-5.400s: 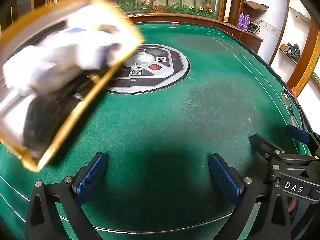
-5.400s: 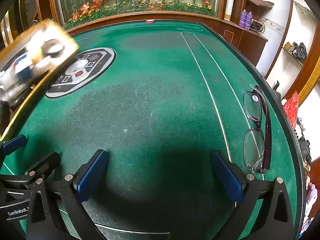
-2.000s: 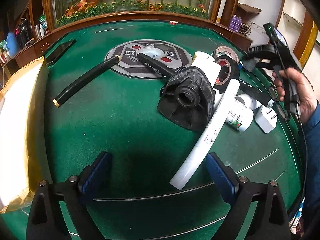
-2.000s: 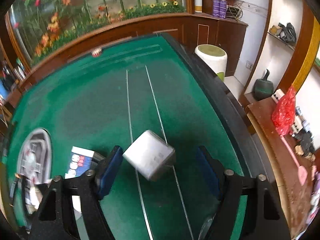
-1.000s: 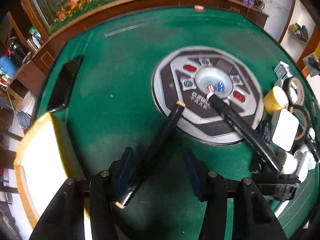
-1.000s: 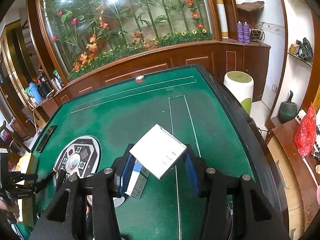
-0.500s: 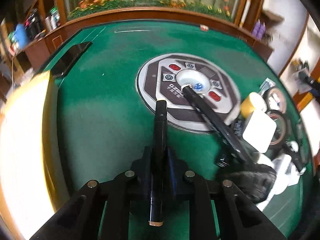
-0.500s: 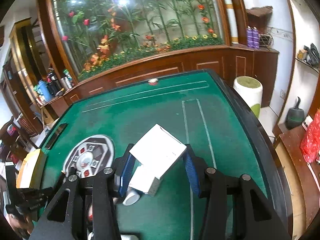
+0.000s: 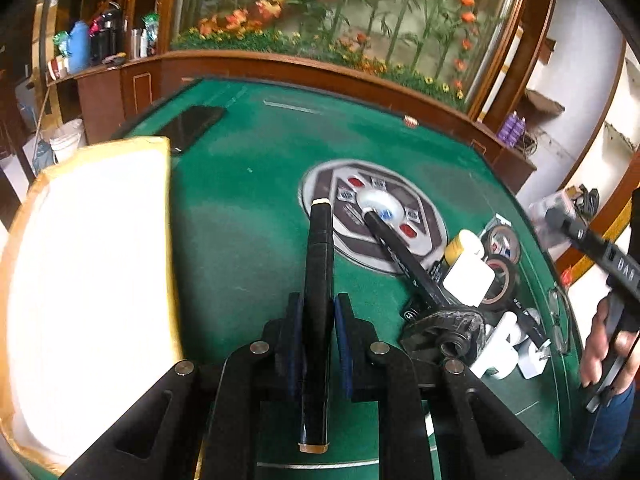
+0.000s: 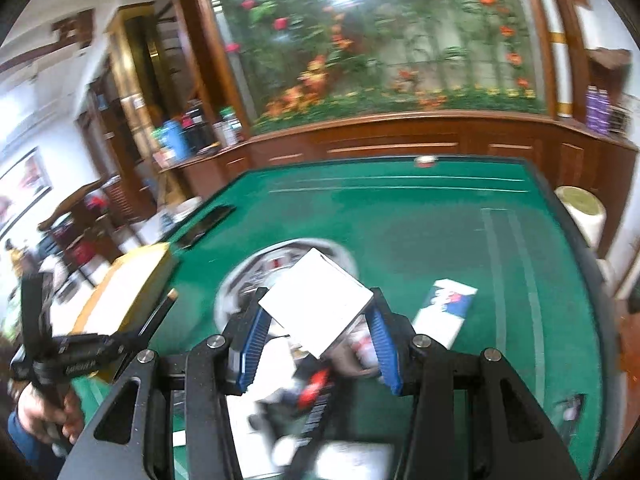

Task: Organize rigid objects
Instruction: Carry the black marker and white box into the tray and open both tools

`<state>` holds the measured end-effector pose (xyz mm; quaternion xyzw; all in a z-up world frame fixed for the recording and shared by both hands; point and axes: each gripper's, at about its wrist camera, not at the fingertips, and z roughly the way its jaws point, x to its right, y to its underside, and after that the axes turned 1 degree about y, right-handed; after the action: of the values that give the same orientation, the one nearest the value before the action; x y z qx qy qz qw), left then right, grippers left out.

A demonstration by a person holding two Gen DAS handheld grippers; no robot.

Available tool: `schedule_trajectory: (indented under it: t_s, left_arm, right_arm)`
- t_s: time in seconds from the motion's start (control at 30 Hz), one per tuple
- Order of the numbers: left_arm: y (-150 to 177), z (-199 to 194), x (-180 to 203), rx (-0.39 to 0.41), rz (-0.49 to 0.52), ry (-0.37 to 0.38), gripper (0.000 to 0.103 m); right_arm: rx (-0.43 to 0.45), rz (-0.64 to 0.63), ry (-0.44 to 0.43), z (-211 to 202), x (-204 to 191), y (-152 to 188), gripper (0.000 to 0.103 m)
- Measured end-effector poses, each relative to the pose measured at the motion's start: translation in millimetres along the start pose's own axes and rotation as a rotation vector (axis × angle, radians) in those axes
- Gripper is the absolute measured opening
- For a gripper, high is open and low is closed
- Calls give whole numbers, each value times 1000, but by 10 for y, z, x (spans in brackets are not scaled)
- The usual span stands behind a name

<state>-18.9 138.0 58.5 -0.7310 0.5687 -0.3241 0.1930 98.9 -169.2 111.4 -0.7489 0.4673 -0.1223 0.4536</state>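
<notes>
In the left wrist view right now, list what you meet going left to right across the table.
Gold-edged box → black pen held in the left gripper → round grey control panel → white adapter → tape rolls → eyeglasses.

Matt green felt table (image 9: 240, 216) – glossy black plastic pen (image 9: 318, 280), smooth white box (image 10: 316, 304), polished wood surround (image 9: 320, 72).

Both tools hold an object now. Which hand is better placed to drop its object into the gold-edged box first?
Left, probably. The left tool grips the black pen right beside the gold-edged box. The right tool, holding the white box, is farther away, above the pile.
</notes>
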Motion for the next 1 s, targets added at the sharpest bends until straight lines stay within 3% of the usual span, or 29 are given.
schedule_trajectory:
  t_s: [0.23, 0.47, 0.67, 1.0]
  left_arm:
    - [-15, -387, -338, 73, -57, -29, 16]
    - [26, -618, -714, 109, -120, -84, 16]
    - [101, -730, -937, 128, -153, -102, 16]
    - [14, -758, -1189, 138, -167, -106, 16]
  right_arm:
    - [-71, -53, -129, -8, -383, 127, 47]
    - [-134, -129, -192, 8, -869, 247, 47]
    - [-179, -168, -274, 14, -1300, 311, 47]
    - [-276, -272, -332, 279, -2060, 245, 47]
